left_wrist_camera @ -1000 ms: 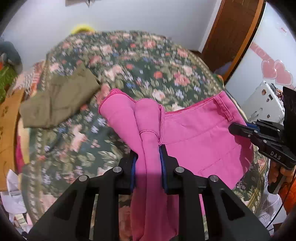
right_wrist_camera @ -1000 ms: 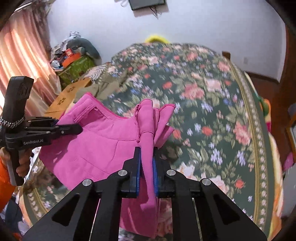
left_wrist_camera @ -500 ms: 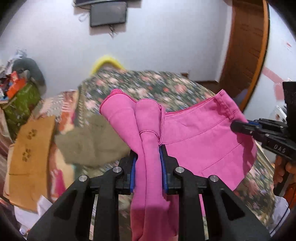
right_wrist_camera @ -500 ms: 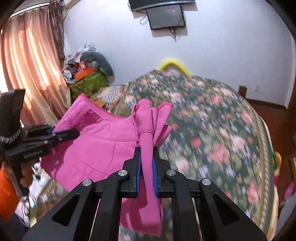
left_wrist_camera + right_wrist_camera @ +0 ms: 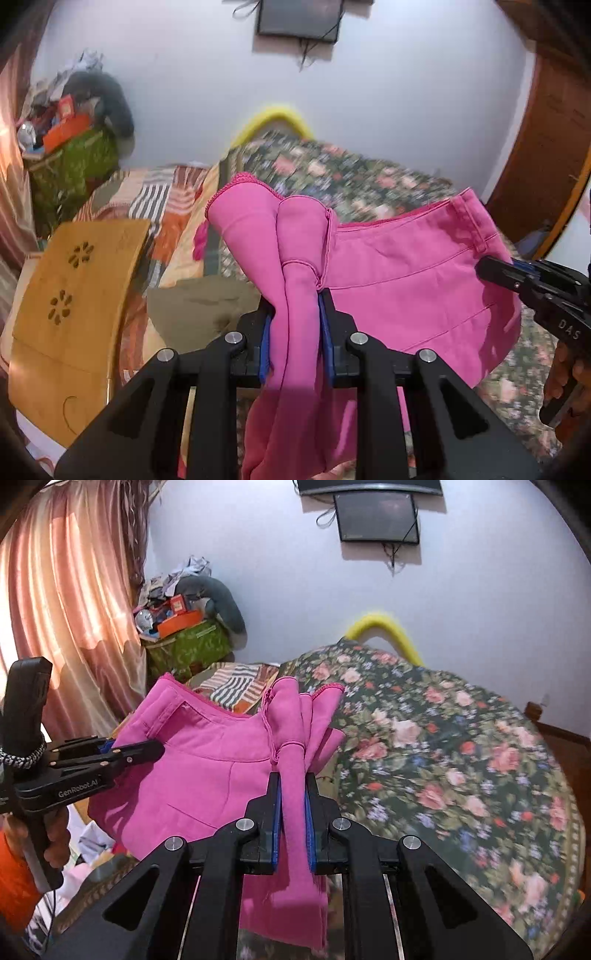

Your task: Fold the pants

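Observation:
The pink pants (image 5: 406, 280) hang in the air between both grippers, above the floral bed (image 5: 461, 746). My left gripper (image 5: 294, 306) is shut on a bunched fold of the pink pants, with cloth draping below the jaws. My right gripper (image 5: 293, 786) is shut on another bunched fold of the pants (image 5: 207, 775). Each gripper shows in the other's view: the right one (image 5: 491, 266) at the pants' waistband edge, the left one (image 5: 147, 749) at the other side.
An olive garment (image 5: 199, 310) lies on the bed below the pants. A wooden board (image 5: 70, 295) stands at the left. A cluttered green box (image 5: 184, 642) and a pink curtain (image 5: 66, 602) are at the back left. A wall screen (image 5: 378, 517) hangs above.
Both grippers have lifted the pink pants up off the bed and tilted upward. The views now show the wall and screen instead of the bed top. Both grips are unchanged.

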A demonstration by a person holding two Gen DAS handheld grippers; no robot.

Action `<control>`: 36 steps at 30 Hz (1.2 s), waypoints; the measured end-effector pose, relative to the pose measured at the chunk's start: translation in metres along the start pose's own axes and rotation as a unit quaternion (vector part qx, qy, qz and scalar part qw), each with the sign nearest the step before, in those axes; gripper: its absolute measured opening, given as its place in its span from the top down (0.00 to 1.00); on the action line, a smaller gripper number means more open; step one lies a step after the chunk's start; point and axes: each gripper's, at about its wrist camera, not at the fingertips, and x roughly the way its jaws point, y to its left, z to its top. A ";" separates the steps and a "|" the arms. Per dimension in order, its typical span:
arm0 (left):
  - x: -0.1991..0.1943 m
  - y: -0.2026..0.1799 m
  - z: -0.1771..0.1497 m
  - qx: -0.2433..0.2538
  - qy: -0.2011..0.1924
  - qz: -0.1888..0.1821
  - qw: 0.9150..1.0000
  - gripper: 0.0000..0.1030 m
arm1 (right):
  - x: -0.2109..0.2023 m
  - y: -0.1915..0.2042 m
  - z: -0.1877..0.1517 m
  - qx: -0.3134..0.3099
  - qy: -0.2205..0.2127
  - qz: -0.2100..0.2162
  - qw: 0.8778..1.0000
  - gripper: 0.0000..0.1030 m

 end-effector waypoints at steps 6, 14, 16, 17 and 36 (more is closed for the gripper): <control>0.066 0.024 -0.012 -0.001 0.041 0.036 0.998 0.78 | 0.075 -0.004 -0.008 0.013 0.040 0.010 0.999 0.91; 0.134 0.048 -0.053 -0.034 0.105 0.039 0.993 0.74 | 0.134 -0.005 -0.032 0.011 0.121 0.005 0.993 0.91; 0.137 0.046 -0.059 -0.023 0.101 0.051 0.993 0.70 | 0.137 -0.004 -0.038 0.006 0.134 0.003 0.991 0.90; 0.135 0.045 -0.060 -0.019 0.097 0.056 0.993 0.67 | 0.139 -0.006 -0.040 0.006 0.134 0.002 0.991 0.89; -0.042 0.017 -0.050 -0.001 0.012 0.060 0.998 0.56 | -0.002 0.015 -0.023 -0.014 0.027 -0.024 0.999 0.60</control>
